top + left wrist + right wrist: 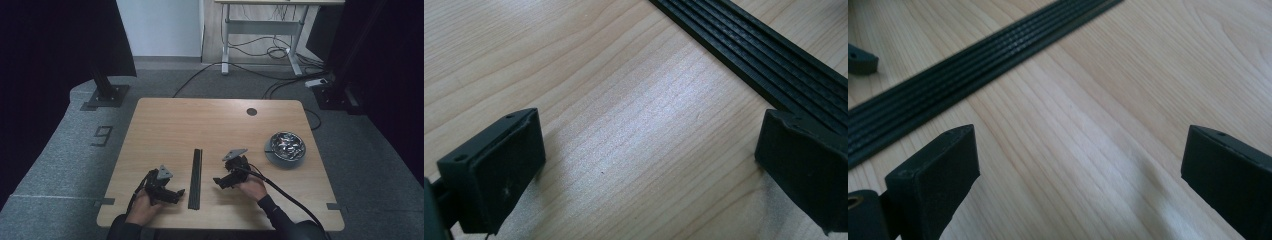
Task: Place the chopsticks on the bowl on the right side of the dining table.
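While both hands rest low near the bottom of the high view, the long black ribbed strip (195, 178) lies untouched on the tabletop (215, 125), running lengthways in the lower middle of the frame, right between the two tools. To its left sits the left gripper (172, 193), and its fingers (499, 170) are spread wide with nothing but bare wood between them; in the left gripper view the strip crosses the upper right corner, passing just beside the right-hand finger. To the strip's right sits the right gripper (220, 182), likewise released, its fingers (933, 175) wide apart over bare wood, with the strip slanting across the upper left of the right gripper view. Over at the right of the high view, a grey bowl (285, 148) holding something shiny stands well apart from all this. As far as I can judge, the work has hardly begun: nothing is grasped, the strip lies flat where it is, and closing in on it and taking hold all remain to be done.
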Demonstrator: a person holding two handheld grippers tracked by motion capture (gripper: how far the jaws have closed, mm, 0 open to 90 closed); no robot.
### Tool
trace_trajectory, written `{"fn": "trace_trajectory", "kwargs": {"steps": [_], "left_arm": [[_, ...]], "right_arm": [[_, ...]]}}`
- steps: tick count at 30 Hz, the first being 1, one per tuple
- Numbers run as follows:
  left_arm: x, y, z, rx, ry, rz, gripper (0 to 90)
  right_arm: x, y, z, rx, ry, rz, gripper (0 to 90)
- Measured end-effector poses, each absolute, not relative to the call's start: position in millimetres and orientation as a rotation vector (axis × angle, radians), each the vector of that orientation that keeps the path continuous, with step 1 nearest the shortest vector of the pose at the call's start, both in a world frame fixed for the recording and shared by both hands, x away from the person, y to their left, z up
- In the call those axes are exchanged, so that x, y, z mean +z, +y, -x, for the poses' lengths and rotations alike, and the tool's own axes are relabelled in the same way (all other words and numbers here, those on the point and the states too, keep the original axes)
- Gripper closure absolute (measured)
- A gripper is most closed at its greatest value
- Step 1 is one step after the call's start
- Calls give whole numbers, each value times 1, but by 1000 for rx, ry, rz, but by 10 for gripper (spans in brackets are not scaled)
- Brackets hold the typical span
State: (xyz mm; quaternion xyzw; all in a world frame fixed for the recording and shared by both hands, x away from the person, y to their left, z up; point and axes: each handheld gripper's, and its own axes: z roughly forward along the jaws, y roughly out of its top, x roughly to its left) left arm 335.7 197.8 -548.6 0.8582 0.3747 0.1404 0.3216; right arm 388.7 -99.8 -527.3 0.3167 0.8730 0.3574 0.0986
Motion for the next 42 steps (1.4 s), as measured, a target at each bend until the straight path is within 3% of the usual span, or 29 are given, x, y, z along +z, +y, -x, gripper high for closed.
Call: {"fn": "trace_trajectory", "kwargs": {"steps": [42], "left_arm": [[-549, 198, -336, 369, 985, -2254, 0]], "right_arm": [[-541, -34, -415, 948, 2566, -938, 24]]}}
